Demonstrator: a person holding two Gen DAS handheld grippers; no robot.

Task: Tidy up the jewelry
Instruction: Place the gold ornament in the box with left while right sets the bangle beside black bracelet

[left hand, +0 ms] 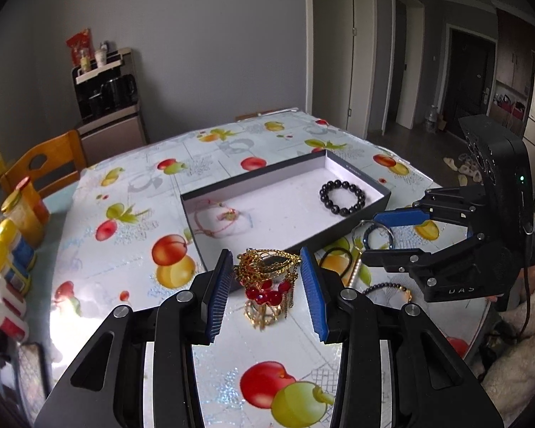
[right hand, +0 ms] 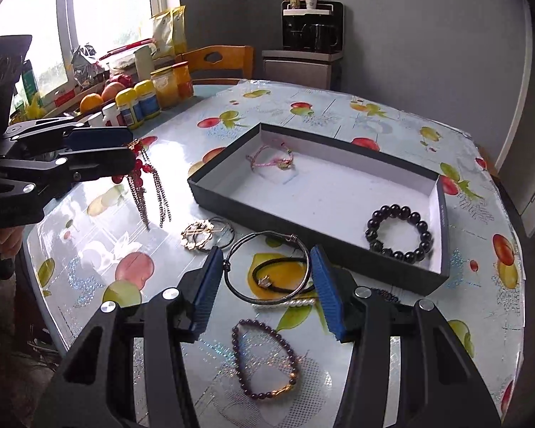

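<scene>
A dark shallow box (left hand: pixel 356 215) (right hand: pixel 442 228) on the table holds a black bead bracelet (left hand: pixel 342 198) (right hand: pixel 397 232) and a pink cord bracelet (left hand: pixel 214 219) (right hand: pixel 273 158). My left gripper (left hand: pixel 265 276) (right hand: pixel 125 151) is open, its blue pads on either side of a gold and red bead necklace (left hand: pixel 267 285) (right hand: pixel 142 174) on the table. My right gripper (right hand: pixel 265 278) (left hand: pixel 369 235) is open over a silver wire bangle (right hand: pixel 267 271) (left hand: pixel 372 235) and a black cord bracelet (right hand: pixel 278 278). A purple bead bracelet (right hand: pixel 264 360), a pearl clip (right hand: pixel 289 303) and a gold hair clip (right hand: pixel 199 233) lie nearby.
The fruit-print tablecloth (left hand: pixel 142 192) covers the table. Jars and bottles (left hand: pixel 14 235) (right hand: pixel 149 96) stand along its window side, next to a wooden chair (left hand: pixel 42 166). A black hair tie (left hand: pixel 335 260) lies on the table near the box's front edge.
</scene>
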